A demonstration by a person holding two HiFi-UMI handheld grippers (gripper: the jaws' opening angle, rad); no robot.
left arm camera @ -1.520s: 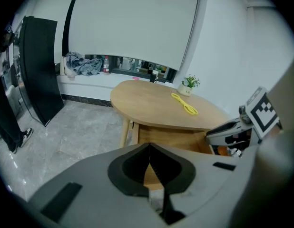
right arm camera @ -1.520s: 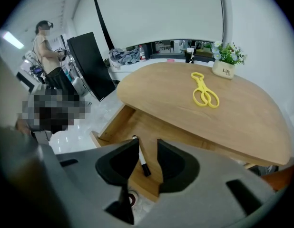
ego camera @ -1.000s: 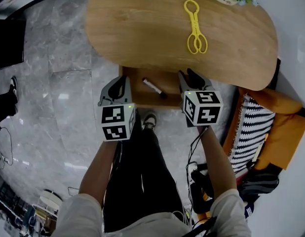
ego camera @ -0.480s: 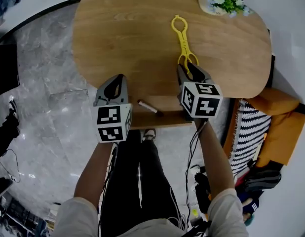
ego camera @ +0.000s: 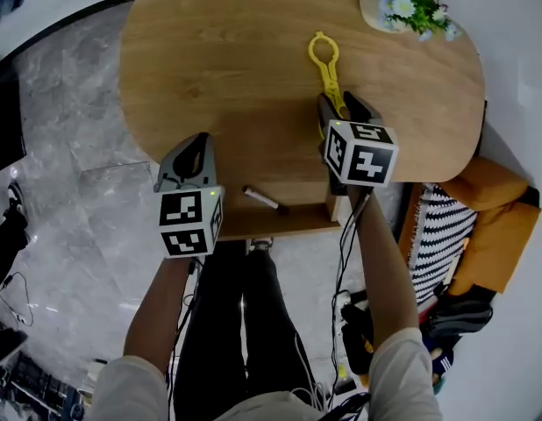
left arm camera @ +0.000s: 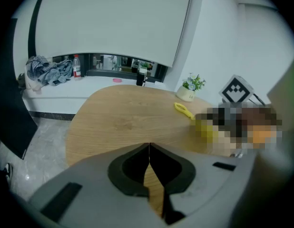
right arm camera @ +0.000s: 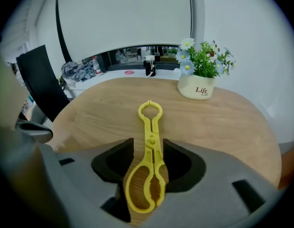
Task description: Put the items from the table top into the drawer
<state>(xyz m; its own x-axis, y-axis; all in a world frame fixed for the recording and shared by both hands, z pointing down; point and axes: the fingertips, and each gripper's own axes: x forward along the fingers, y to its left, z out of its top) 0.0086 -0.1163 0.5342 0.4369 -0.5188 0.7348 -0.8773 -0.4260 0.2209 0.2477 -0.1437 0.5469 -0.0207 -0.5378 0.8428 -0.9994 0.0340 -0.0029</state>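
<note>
Only the head view showed the drawer (ego camera: 297, 219): it stood pulled out under the near edge of the counter (ego camera: 227, 60), with a dark pen (ego camera: 262, 199) lying slantwise inside. In this view the near end of the tongs (ego camera: 329, 64) was hidden under the right tool (ego camera: 339, 103).

The right gripper view gave what was missing. The jaws of this tool had just been opening and stood wide apart, and the tongs lay flat on the counter between them, touched by neither pad. The tongs were of yellow plastic, shaped like scissors (a small ring at the far end, a long toothed loop at the near end). Beyond them stood a white pot (right arm camera: 197, 90) with small flowers.

The left gripper view showed the left tool (left arm camera: 149, 148) with its jaws together, nothing between them, over bare wood.

The counter was smooth, light wood with a rounded outline. The floor (ego camera: 78, 147) was of grey stone-like tiles.
</note>
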